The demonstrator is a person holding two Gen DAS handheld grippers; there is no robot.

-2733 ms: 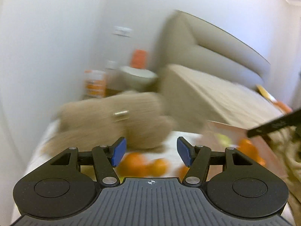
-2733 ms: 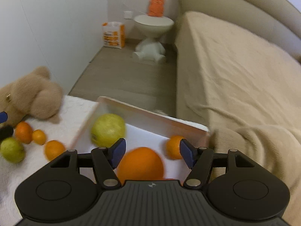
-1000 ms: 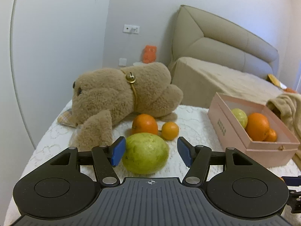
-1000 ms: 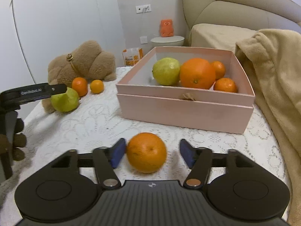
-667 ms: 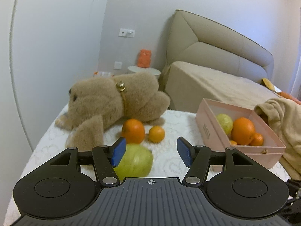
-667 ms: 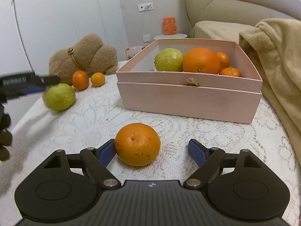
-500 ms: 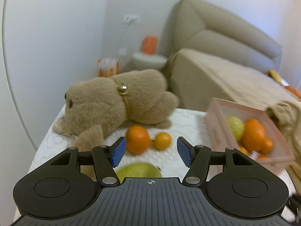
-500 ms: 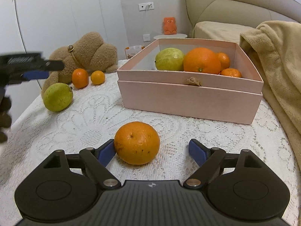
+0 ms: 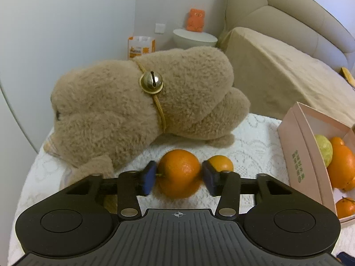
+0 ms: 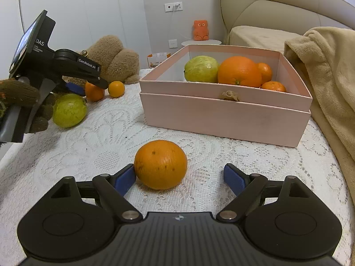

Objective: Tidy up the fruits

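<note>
Closing jaws of the left gripper (image 9: pixel 178 174) bracket the orange (image 9: pixel 179 173) beside the teddy bear (image 9: pixel 133 108); both pads look to touch its sides. Right gripper (image 10: pixel 179 177) stands wide: the spotted orange (image 10: pixel 160 164) lies toward its left pad, well apart from the right. The pink box (image 10: pixel 226 110) sits far right of both.

white walls (image 10: pixel 115 11), a beige padded headboard (image 10: pixel 277 8), a round white side table (image 9: pixel 194 38).
</note>
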